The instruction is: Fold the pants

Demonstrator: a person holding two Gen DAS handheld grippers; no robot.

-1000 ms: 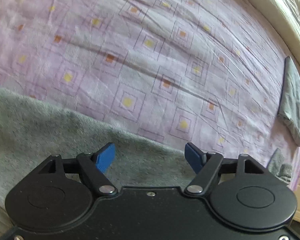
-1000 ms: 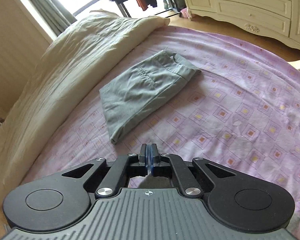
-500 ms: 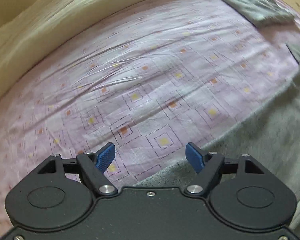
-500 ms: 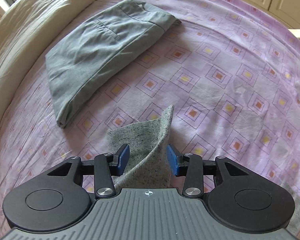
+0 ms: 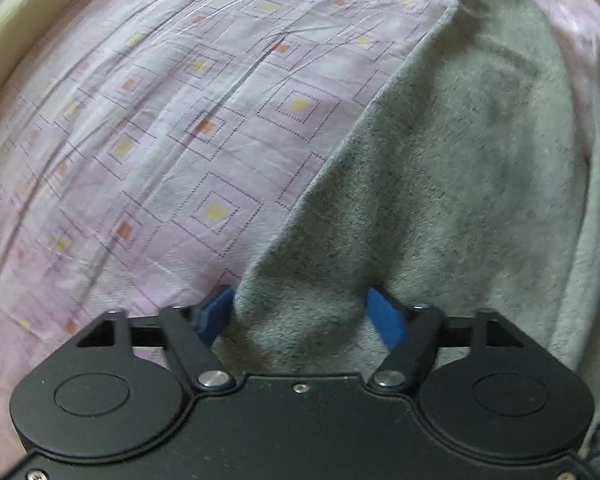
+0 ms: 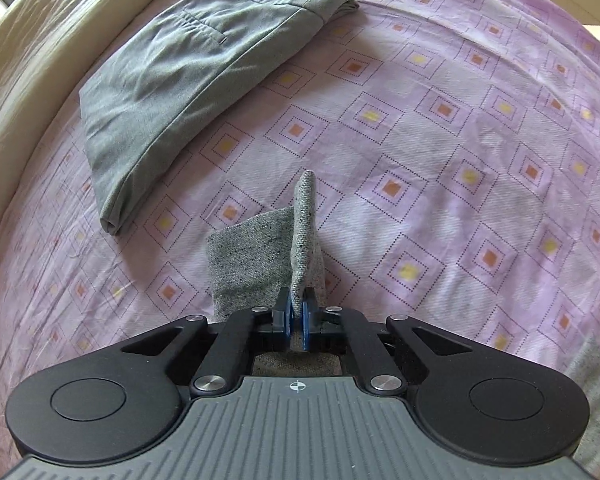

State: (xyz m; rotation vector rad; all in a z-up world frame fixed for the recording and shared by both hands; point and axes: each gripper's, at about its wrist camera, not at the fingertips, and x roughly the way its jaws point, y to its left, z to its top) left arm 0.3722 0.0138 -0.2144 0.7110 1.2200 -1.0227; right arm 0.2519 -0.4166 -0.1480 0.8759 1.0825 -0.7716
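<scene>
right hand-held gripper point(image 6: 296, 322): clenched on a raised corner of the grey knit pants point(image 6: 260, 256), ready to lift | left hand-held gripper point(image 5: 300, 314): jaws just closing around a bunched fold, grip unconfirmed | pants lie on the bed sheet point(image 6: 460, 160), near already-folded grey trousers point(image 6: 196, 64).

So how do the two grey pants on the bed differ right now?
The smooth pants lie folded flat, untouched; the flecked pants are still unfolded, one corner pinched upright in the shut right tongs. The smooth pair shows a welt pocket; the flecked pair looks fuzzy and plain. Both are grey and on the purple sheet.
</scene>
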